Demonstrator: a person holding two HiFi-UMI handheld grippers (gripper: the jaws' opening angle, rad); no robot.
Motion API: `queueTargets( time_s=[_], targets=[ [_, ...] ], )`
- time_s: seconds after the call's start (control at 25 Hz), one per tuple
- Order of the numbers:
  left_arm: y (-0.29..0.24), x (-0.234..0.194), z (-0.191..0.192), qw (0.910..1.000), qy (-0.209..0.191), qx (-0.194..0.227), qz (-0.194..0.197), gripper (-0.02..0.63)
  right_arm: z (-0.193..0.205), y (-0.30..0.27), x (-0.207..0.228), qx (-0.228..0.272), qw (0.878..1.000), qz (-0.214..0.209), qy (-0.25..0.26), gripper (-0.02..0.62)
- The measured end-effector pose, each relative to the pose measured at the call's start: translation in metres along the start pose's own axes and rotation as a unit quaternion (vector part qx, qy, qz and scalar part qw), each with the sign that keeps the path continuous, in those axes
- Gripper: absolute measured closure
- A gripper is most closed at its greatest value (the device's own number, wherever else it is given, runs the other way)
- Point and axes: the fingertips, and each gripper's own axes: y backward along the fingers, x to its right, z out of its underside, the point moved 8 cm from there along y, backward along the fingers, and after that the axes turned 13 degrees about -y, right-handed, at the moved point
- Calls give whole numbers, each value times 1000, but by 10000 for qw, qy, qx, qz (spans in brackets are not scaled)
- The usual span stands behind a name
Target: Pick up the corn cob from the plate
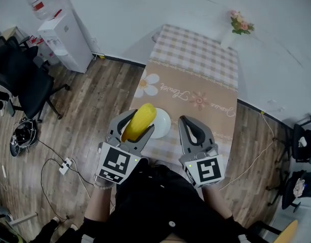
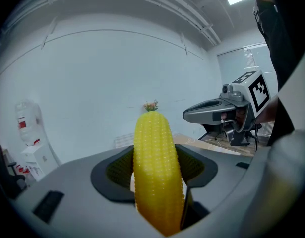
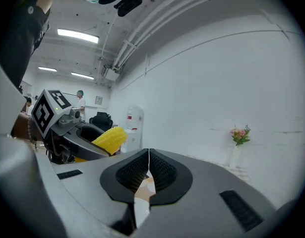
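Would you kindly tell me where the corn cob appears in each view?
Head view: corn cob just left of centre.
Left gripper view: bottom centre, between the jaws.
Right gripper view: middle left.
Shared landmark: the pink flowers.

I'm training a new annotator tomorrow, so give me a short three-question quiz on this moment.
1. True or false: the corn cob is off the plate.
2. Fill in: the right gripper has its fingers ____.
3. What grips the cob? A. left gripper B. right gripper C. nothing

Key: 1 true; 2 shut, with nothing between them; 3 A.
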Motion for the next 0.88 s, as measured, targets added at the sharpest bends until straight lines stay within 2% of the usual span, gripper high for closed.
queueTargets(
  time_s=[0.88],
  targets=[
    [-7, 7, -18, 9996, -237, 83, 149, 347, 3, 6, 4, -97, 9999, 31, 89, 554]
  ],
)
